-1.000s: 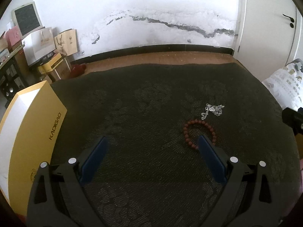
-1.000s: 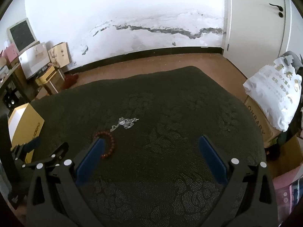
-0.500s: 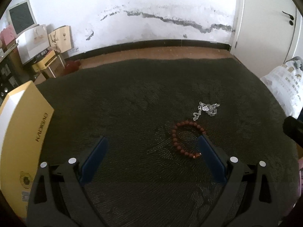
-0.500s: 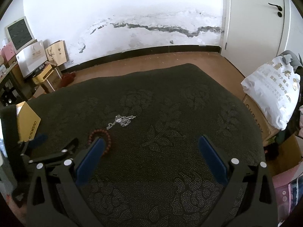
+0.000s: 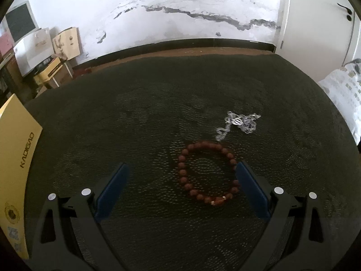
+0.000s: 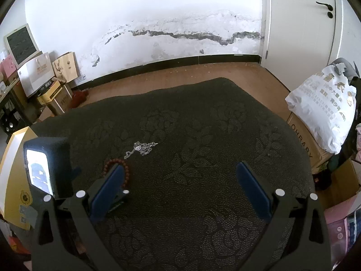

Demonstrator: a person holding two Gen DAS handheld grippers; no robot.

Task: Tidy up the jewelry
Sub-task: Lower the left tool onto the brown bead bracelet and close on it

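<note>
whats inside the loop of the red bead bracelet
Inside the red bead bracelet only the dark patterned cloth shows. The silver chain lies outside it, beyond its far edge. The left gripper finger covers part of its right side.

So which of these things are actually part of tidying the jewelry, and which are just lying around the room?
Part of the job:
- red beaded bracelet
- silver chain necklace
- yellow box, probably the container
- left gripper and right gripper, both open

Just lying about:
- white printed bag
- paper gift bags
- cardboard boxes
- old monitor
</note>
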